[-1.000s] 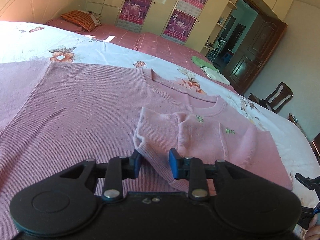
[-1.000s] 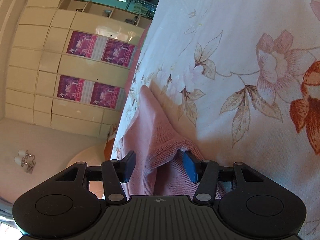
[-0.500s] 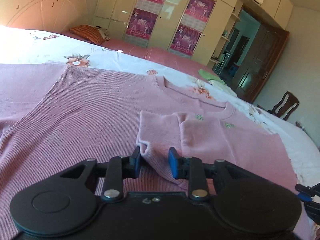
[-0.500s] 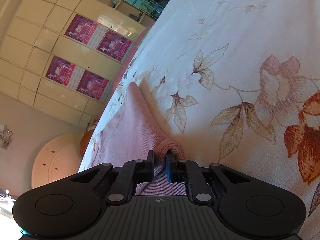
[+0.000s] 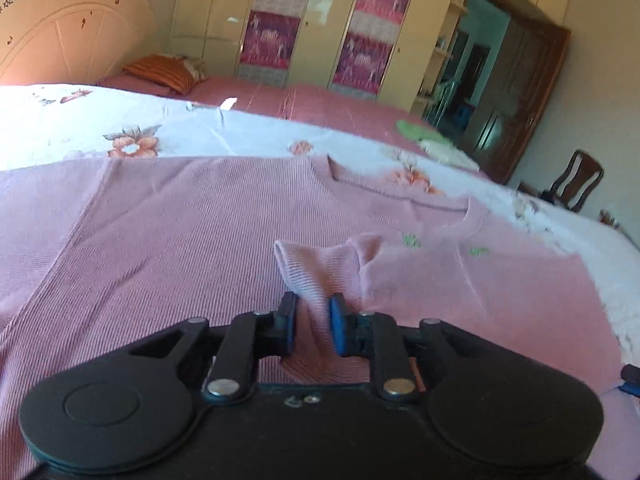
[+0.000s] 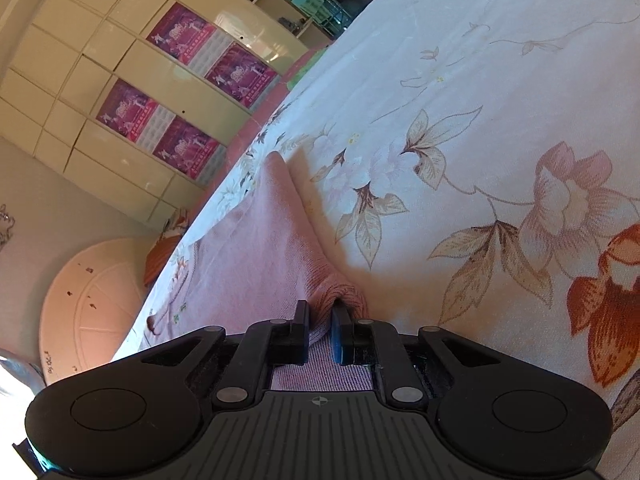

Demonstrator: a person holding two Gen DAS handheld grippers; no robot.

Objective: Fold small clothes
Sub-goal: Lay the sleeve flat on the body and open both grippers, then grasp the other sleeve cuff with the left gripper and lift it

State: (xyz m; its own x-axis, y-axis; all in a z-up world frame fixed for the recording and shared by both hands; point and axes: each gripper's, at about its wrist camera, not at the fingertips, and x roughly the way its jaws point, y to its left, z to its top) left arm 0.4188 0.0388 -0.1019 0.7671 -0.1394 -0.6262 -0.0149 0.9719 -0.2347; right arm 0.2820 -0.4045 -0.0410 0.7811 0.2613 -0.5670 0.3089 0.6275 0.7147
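A small pink ribbed top [image 5: 460, 280] with green marks lies on a larger pink ribbed sweater [image 5: 160, 232] spread on the flowered bedsheet [image 5: 200, 128]. My left gripper [image 5: 311, 322] is shut on the small top's left sleeve [image 5: 316, 268], lifting a bunched fold. My right gripper [image 6: 320, 330] is shut on the small top's other edge [image 6: 340, 296], at the hem next to the flowered sheet [image 6: 480, 160]; the rest of that top [image 6: 256, 248] stretches away from the fingers.
A pink bed cover [image 5: 320, 108] with an orange striped pillow [image 5: 164, 72] lies beyond. Green and white folded cloths [image 5: 432, 140] sit far right. Wardrobes [image 5: 320, 20], a dark door [image 5: 520, 100] and a wooden chair [image 5: 576, 184] line the room. The headboard [image 6: 88, 300] stands behind.
Both grippers have closed on the small top: the right one first, then the left on the sleeve. The left gripper has pulled the sleeve up into a bunched fold.
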